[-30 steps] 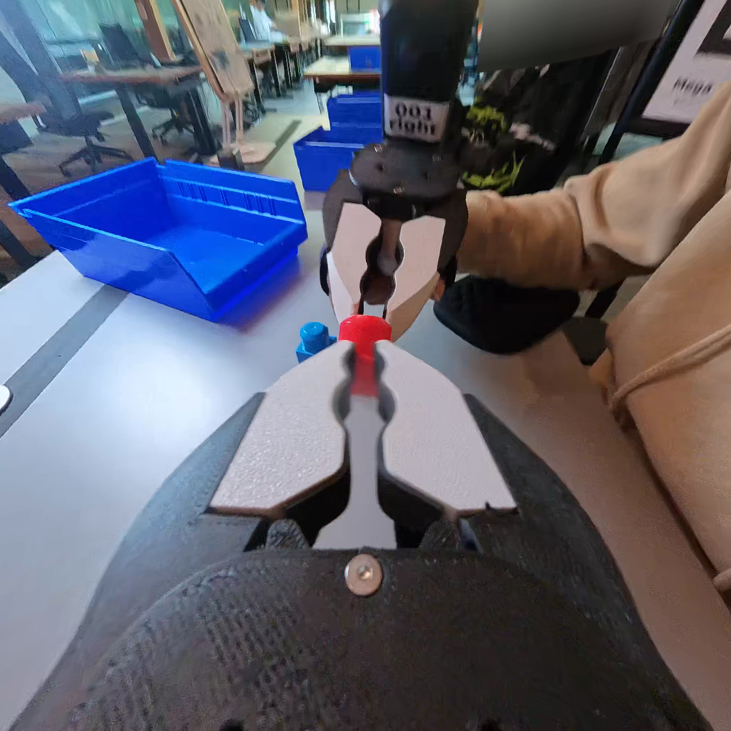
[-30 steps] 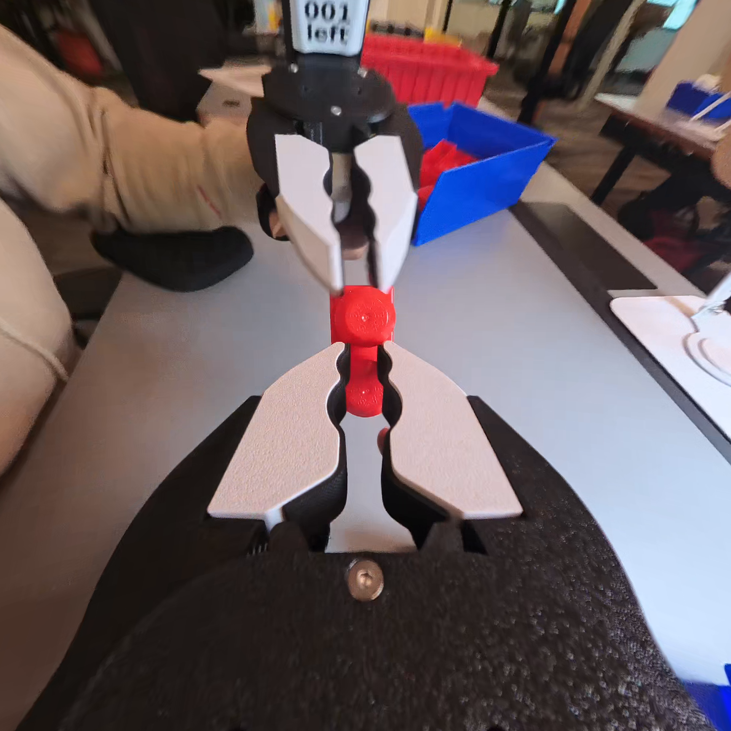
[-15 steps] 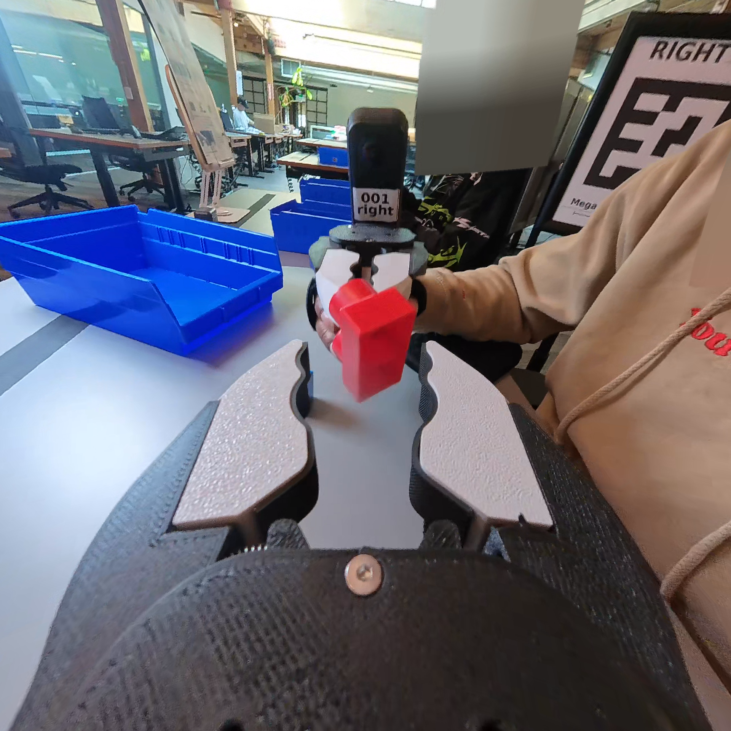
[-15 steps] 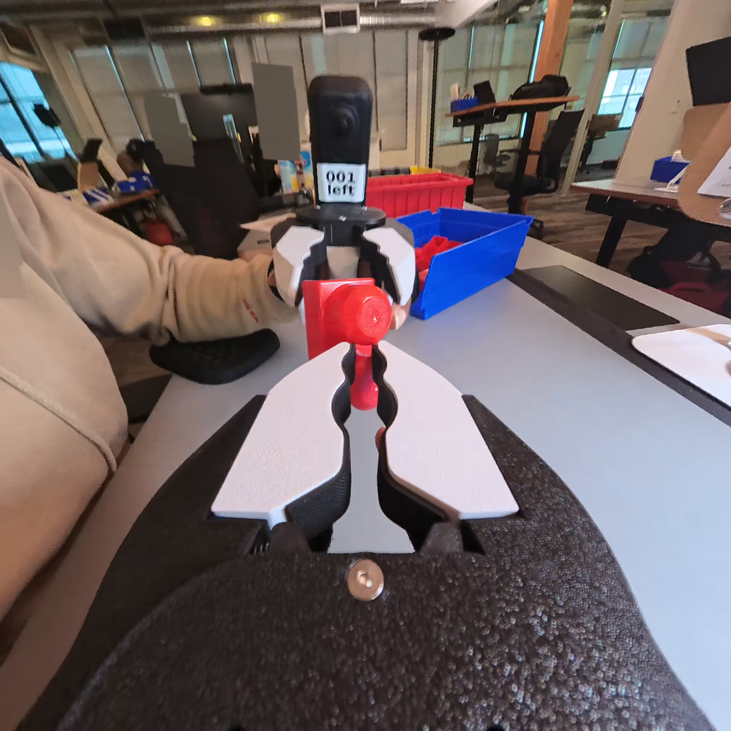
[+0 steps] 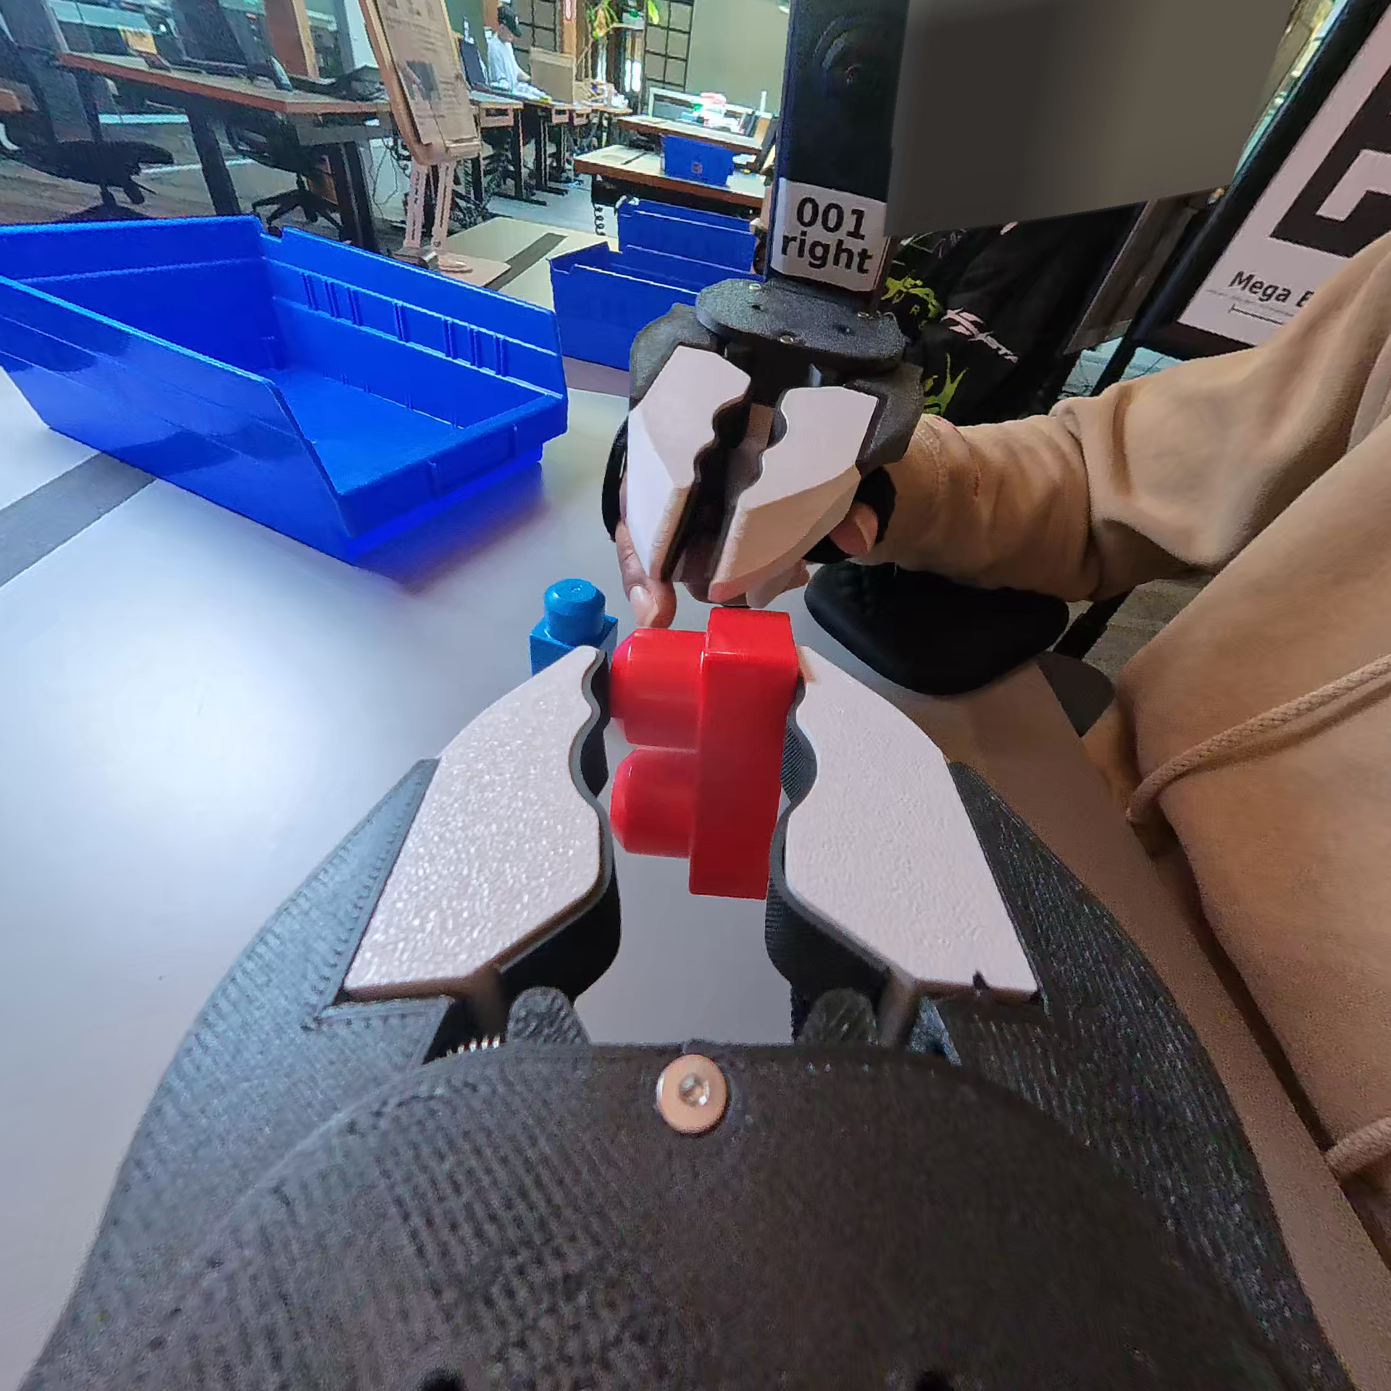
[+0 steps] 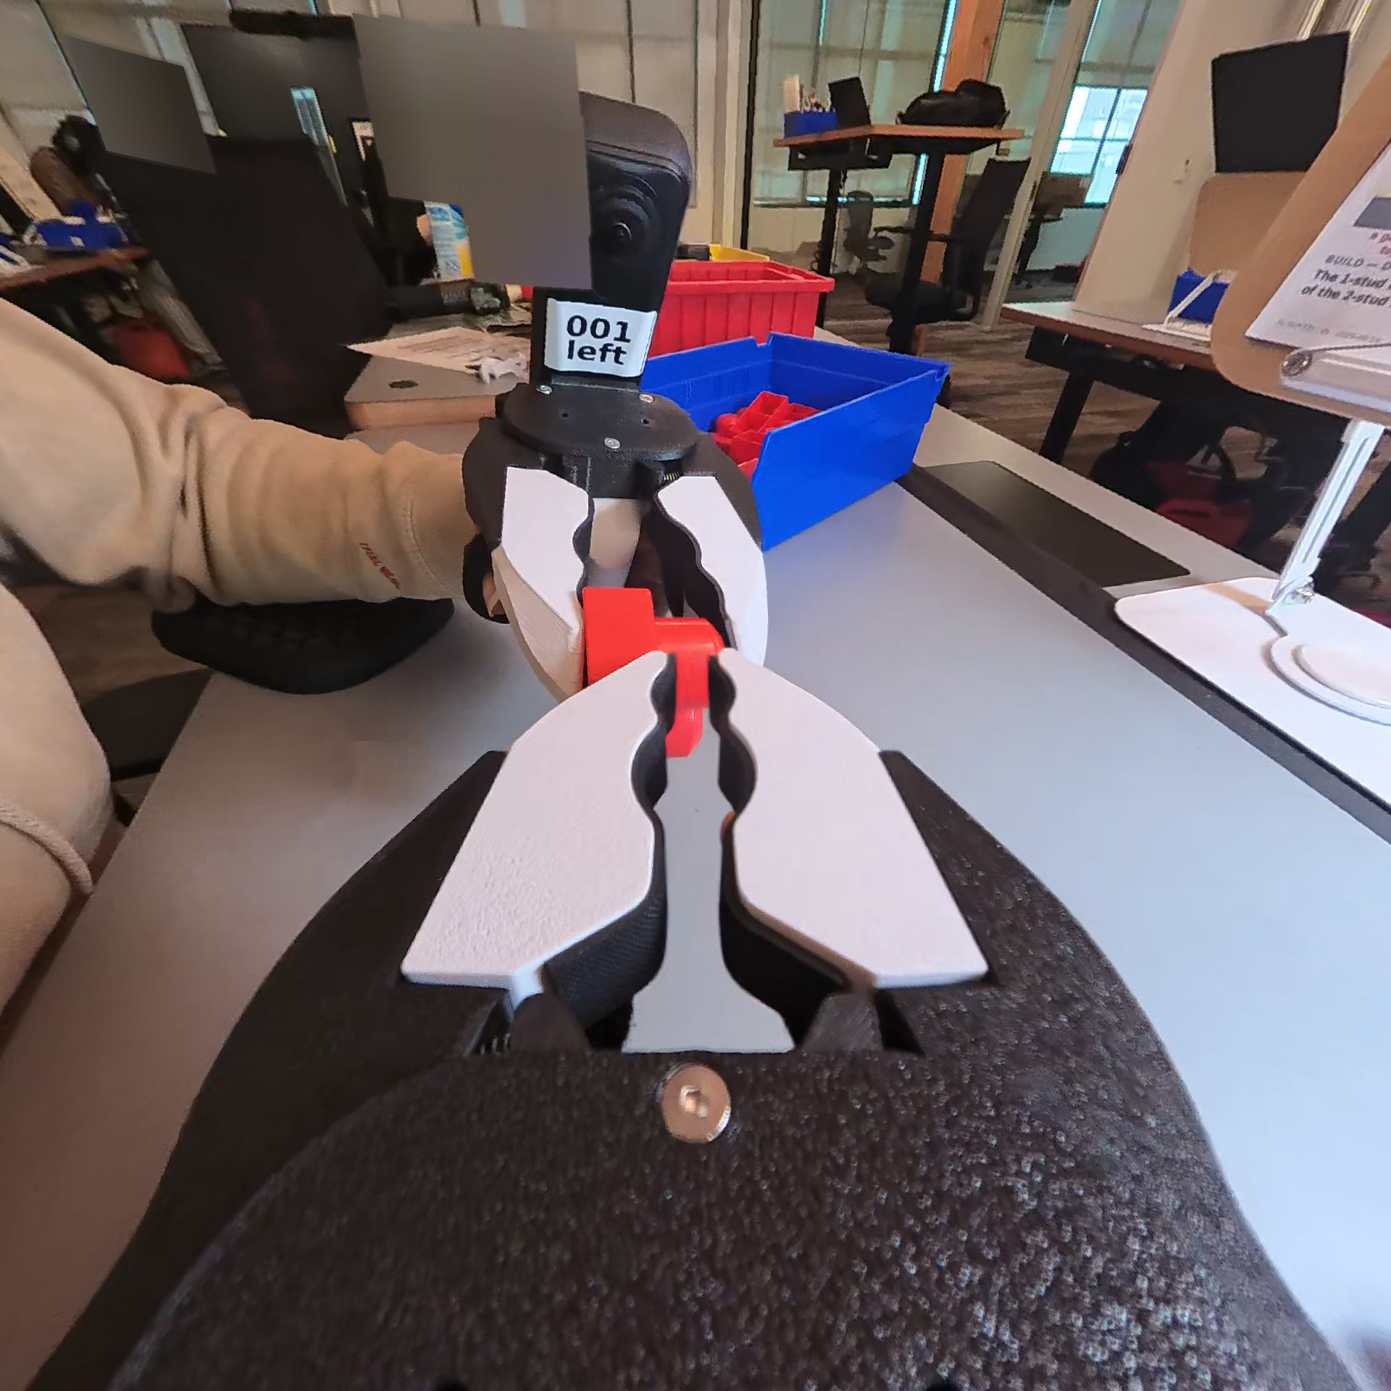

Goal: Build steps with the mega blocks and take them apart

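A red two-stud block (image 5: pixel 738 753) lies on its side between my left gripper's (image 5: pixel 700 662) fingers, studs pointing left. One pad presses on a stud end and the other on the block's base, so the left gripper is shut on it. In the right wrist view my right gripper (image 6: pixel 692 658) is shut on a thin red edge of the same block (image 6: pixel 613 632), with the left gripper (image 6: pixel 655 640) facing it. In the left wrist view the right gripper (image 5: pixel 696 591) comes down onto the block's far end. A blue one-stud block (image 5: pixel 568 628) stands on the grey table (image 5: pixel 188 715).
An empty blue bin (image 5: pixel 301 391) sits at the left. In the right wrist view a blue bin (image 6: pixel 828 482) holds red blocks, with a red bin (image 6: pixel 738 301) behind it. A white stand base (image 6: pixel 1242 655) lies at the right. A person's beige sleeves (image 5: pixel 1091 467) border the table. Less than 4 cm separates the two grippers' tips.
My left gripper let go of the red block's thin edge, opened wide, then closed on the block across its studs and base. My right gripper kept its hold and brought the block lower.
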